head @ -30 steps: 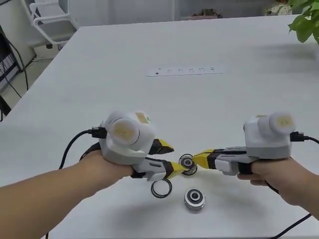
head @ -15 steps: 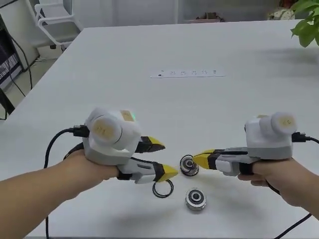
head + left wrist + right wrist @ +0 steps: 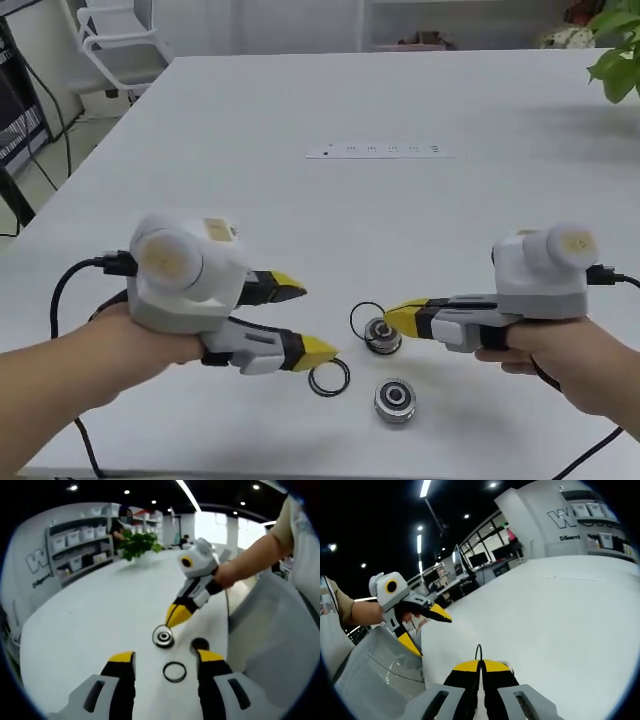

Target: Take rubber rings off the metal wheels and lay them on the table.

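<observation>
Right gripper closed on ring, to peel it off wheel (half free, I judge) | left gripper wide, empty, apart to give room | loose ring lies on table near second wheel

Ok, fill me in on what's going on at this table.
A person works two handheld grippers over a white table. The right gripper is shut on a thin rubber ring at a metal wheel; I cannot tell whether the ring is fully free of it. The left gripper hangs open beside them. A loose ring lies on the table near a second wheel.
</observation>
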`<control>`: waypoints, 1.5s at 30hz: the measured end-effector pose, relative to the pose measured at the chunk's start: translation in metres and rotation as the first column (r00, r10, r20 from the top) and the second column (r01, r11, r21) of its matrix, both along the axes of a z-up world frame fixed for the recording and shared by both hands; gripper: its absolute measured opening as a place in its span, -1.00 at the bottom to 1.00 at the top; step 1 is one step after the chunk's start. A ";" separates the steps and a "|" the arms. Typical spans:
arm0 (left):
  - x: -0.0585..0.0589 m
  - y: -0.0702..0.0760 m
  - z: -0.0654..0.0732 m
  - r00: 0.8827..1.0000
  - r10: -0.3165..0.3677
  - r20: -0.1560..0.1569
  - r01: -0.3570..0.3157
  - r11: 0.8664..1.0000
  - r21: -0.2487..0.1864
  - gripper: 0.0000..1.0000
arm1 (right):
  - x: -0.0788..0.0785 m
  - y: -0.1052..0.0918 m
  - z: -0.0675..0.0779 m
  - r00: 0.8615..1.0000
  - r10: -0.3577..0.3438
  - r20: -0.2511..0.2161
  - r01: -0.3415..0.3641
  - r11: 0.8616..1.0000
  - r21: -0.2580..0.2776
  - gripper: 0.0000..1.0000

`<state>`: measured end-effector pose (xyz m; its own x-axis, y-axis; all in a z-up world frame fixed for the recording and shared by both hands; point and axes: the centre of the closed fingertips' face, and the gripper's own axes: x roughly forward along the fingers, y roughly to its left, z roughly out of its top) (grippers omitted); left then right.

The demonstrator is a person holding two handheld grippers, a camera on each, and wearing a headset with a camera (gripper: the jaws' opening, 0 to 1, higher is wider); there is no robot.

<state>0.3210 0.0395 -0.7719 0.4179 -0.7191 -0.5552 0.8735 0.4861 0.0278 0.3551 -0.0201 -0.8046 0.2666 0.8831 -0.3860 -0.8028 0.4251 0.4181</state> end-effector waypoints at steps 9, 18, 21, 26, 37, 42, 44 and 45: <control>-0.007 0.013 0.000 1.000 0.011 -0.003 -0.011 1.000 0.001 0.13 | -0.010 0.014 0.003 0.999 0.042 -0.015 -0.042 0.999 0.010 -1.00; -0.014 0.025 -0.001 0.999 0.033 -0.008 -0.033 0.999 0.002 0.22 | -0.024 0.023 -0.005 0.995 0.091 -0.049 -0.091 0.996 -0.003 -1.00; -0.015 0.028 -0.002 0.999 0.042 -0.013 -0.042 0.999 0.002 0.24 | -0.028 0.026 -0.008 0.992 0.109 -0.065 -0.109 0.994 -0.006 -1.00; -0.017 0.031 -0.003 0.998 0.053 -0.020 -0.053 0.999 0.001 0.26 | -0.035 0.033 -0.014 0.987 0.134 -0.086 -0.136 0.991 -0.014 -1.00; -0.019 0.035 -0.007 0.997 0.065 -0.030 -0.065 0.998 0.002 0.29 | -0.044 0.042 -0.028 0.976 0.177 -0.124 -0.183 0.982 -0.036 -1.00; -0.019 0.037 -0.007 0.997 0.073 -0.032 -0.073 0.997 0.002 0.29 | -0.044 0.042 -0.034 0.974 0.185 -0.133 -0.193 0.980 -0.052 -1.00; -0.019 0.038 -0.007 0.997 0.075 -0.033 -0.075 0.997 0.003 0.29 | -0.044 0.041 -0.035 0.974 0.184 -0.134 -0.193 0.979 -0.056 -1.00; -0.019 0.038 -0.008 0.997 0.076 -0.034 -0.076 0.997 0.003 0.29 | -0.045 0.041 -0.035 0.974 0.184 -0.135 -0.193 0.979 -0.057 -1.00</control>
<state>0.3020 0.0778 -0.7796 0.4524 -0.6849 -0.5712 0.8344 0.5512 -0.0002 0.3105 0.0214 -0.8396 0.0419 0.8824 -0.4685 -0.8127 0.3029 0.4978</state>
